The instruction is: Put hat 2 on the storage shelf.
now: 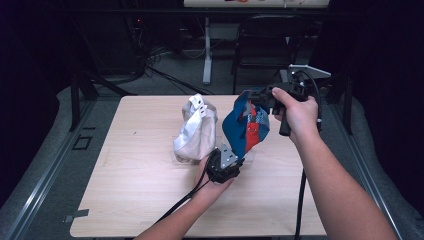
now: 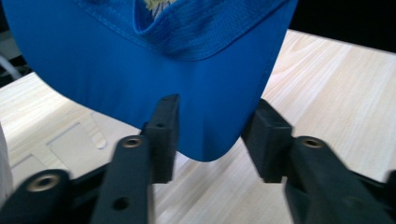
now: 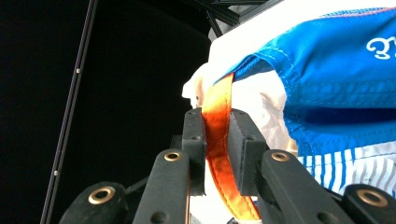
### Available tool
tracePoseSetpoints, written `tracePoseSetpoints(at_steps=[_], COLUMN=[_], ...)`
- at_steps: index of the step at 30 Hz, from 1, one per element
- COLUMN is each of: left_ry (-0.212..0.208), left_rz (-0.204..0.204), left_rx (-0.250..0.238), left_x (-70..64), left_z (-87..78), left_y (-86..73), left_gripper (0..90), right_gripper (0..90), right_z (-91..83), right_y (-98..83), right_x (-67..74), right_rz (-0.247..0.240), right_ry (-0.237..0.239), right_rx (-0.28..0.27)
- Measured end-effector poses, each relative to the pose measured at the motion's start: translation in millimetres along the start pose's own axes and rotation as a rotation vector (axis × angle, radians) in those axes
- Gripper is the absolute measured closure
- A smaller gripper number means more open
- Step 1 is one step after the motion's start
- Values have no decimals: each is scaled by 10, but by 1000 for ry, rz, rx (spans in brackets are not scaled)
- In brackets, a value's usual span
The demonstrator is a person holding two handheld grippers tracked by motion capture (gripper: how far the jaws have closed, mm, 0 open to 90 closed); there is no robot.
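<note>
A blue cap (image 1: 245, 125) with red and white panels hangs above the light wooden table (image 1: 140, 170). My right gripper (image 1: 252, 97) holds it up from the top, shut on the cap's orange strap (image 3: 217, 121), which runs between the pads (image 3: 243, 140). My left gripper (image 1: 231, 152) comes up from below at the cap's lower end. In the left gripper view the tip of the blue brim (image 2: 140, 60) sits between my left gripper's (image 2: 215, 135) jaws, which stand apart around it. A white and beige cap (image 1: 196, 131) rests on the table just left of the blue one.
Pale tape marks (image 2: 70, 144) lie on the table under the blue cap. Behind the table stand a black chair (image 1: 265, 40) and a white desk leg (image 1: 206, 55) among floor cables. Dark floor surrounds the table.
</note>
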State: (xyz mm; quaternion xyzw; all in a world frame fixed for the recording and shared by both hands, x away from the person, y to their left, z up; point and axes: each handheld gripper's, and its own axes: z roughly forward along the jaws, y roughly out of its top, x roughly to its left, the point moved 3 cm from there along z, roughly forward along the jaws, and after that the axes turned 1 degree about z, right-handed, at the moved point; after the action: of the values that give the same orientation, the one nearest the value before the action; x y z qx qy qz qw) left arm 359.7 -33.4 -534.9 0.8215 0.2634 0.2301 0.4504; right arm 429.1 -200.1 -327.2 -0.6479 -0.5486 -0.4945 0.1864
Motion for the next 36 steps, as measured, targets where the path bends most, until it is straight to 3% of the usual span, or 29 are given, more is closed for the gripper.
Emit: tracePoseSetpoints(at_steps=[1, 3, 7, 12, 15, 26, 33, 36], left_ry=[4, -7, -6, -1, -14, 1, -2, -6], left_rz=[5, -1, 27, 16, 0, -56, -58, -70], left_rx=[4, 3, 9, -20, -21, 81, 69, 59], left_x=[0, 4, 10, 100, 121, 126, 107, 137], left_z=[7, 8, -53, -152, -157, -52, -72, -119], left_y=[2, 5, 16, 15, 0, -161, -227, -265], left_gripper=[626, 755, 827, 873, 874, 858, 721, 673], right_gripper=[781, 781, 781, 782, 781, 776, 749, 713], right_z=[0, -16, -39, -83, -62, 173, 204, 190], right_y=[0, 6, 12, 33, 40, -16, -45, -57], right_x=[0, -4, 2, 42, 33, -156, -220, -214], right_rz=[0, 6, 13, 5, 7, 13, -6, -40], right_ry=[0, 1, 13, 13, 7, -48, -74, -100], right_rx=[0, -4, -13, -22, -26, 24, 37, 23])
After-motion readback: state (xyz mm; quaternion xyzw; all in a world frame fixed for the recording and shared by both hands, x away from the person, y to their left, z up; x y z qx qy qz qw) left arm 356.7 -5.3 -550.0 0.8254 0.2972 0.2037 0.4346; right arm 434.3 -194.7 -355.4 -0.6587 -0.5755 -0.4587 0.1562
